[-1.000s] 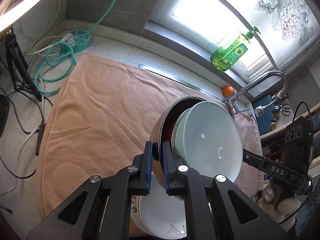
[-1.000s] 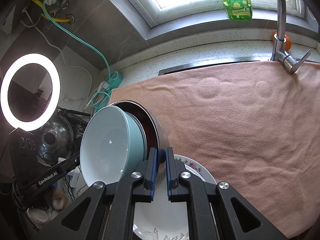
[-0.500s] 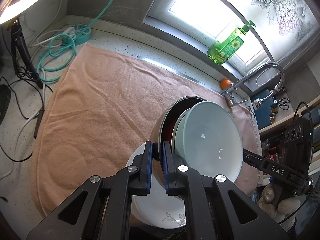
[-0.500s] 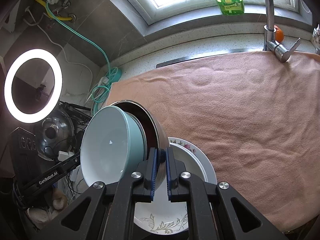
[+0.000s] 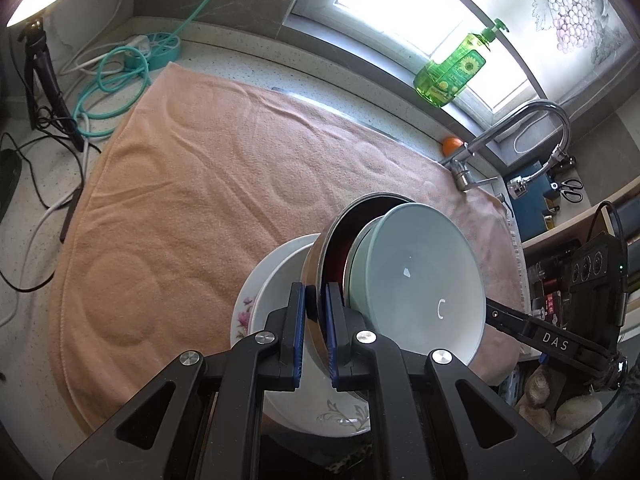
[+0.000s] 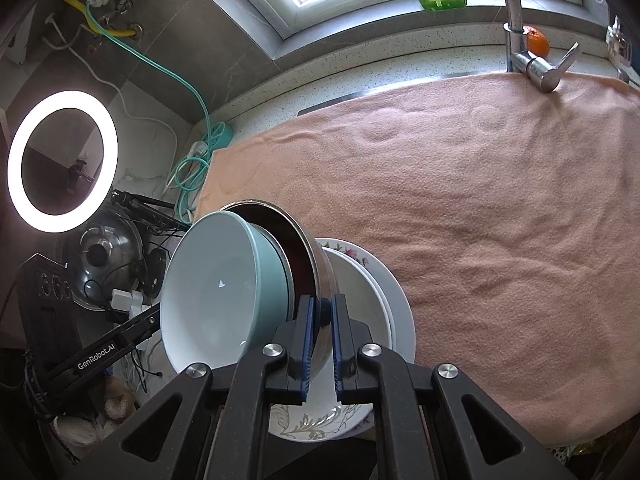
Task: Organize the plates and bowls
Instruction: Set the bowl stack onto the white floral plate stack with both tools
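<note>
Steel rim of the metal bowl [image 5: 320, 264] sits clamped between the blue pads of the left gripper [image 5: 316, 332], seen in the left wrist view at 6 o'clock; the jaws are closed on the bowl wall. Nested inside it is the pale blue bowl [image 5: 416, 280], tilted on edge. Below, toward 7 o'clock, lies the floral plate stack [image 5: 260, 304] on the peach towel [image 5: 192, 184]. At 1 o'clock stand the green soap bottle [image 5: 452, 72] and the faucet [image 5: 532, 120]; the other gripper's arm, marked DAS, enters at 4 o'clock. Scissors [image 5: 572, 188] at 3 o'clock appear only here.

Right wrist view: the right gripper [image 6: 320, 340] likewise grips the metal bowl [image 6: 308, 248] rim from the opposite side, pads pressed on steel. The pale blue bowl [image 6: 216, 292] faces 9 o'clock. The floral plate stack [image 6: 384, 312] shows more of its rim at 5 o'clock. Exclusive to this view are the ring light [image 6: 62, 160] at 9 o'clock and a pot lid [image 6: 104, 256] beneath it.
</note>
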A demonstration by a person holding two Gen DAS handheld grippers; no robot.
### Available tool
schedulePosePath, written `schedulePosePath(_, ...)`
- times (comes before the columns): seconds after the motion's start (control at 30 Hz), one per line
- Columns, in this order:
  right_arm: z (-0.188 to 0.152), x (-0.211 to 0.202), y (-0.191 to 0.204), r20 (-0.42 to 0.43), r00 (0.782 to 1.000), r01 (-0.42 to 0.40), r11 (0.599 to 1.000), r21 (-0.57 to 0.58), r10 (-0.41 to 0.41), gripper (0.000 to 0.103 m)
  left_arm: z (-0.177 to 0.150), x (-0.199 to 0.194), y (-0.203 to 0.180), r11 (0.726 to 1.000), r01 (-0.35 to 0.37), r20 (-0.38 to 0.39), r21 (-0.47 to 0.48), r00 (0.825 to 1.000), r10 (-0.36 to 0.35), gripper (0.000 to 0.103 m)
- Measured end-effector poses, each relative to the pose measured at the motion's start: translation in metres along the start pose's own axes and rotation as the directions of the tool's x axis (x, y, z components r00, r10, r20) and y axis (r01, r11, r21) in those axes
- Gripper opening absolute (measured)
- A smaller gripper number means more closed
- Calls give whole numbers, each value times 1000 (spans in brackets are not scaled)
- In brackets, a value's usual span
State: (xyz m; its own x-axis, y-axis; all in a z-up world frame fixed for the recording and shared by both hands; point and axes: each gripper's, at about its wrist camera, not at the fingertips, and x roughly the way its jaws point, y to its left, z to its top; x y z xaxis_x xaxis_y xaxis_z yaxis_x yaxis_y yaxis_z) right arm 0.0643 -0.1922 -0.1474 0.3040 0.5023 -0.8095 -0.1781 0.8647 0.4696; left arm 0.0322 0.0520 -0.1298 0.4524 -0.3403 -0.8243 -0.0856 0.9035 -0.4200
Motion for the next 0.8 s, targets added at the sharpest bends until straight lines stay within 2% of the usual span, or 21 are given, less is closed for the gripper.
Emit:
schedulePosePath(0.57,-20,11,-11,-24,1000,1,1000,30,0,8,-18,11,1,1000,-29,-17,8,999,29,8)
schedulePosePath(0.8,-22,8,-13,-9,1000,-5,999,32,6,8,-20,12,0,1000,-22,-25,22,999,22,8)
